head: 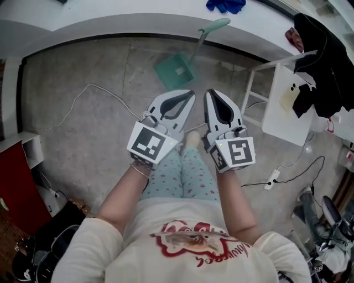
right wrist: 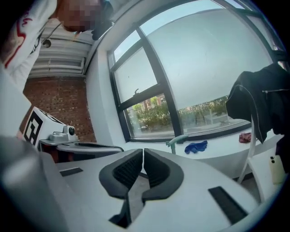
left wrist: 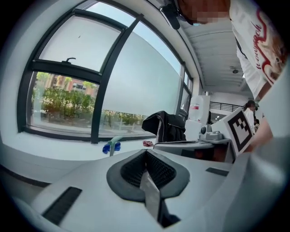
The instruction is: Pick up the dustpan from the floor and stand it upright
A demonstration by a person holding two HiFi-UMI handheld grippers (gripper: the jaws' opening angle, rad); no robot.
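Green plastic is catching the eye at the top of the head view: the dustpan (head: pixel 174 71) is sitting with its scoop down on the concrete floor (head: pixel 83 121), right at the foot of the white window ledge (head: pixel 110 22). Its handle (head: pixel 213 27) is rising up and away to the right, and the tip is leaning on the ledge near a blue cloth (head: pixel 225 5). So the long axis is running from floor to sill, steep but tilted rather than plumb, with the scoop's broad face turning toward the person. Which way the open lip is facing is hard to tell.

Both tools are hanging well apart from it. The left gripper (head: pixel 189 94) is being held out in front of the person's body with its pads pressed together on nothing. The right gripper (head: pixel 210 94) is riding just beside it, jaws likewise closed and empty. Each gripper view is looking out level toward the window, with only the handle tip peeking over the closed pads.

By the look of it, the standing-up step is already looking done and the hands are clear. The next move is asking for little: watching whether the lean holds. If the scoop starts sliding out, it is calling for an opened jaw going back to the handle near its top.
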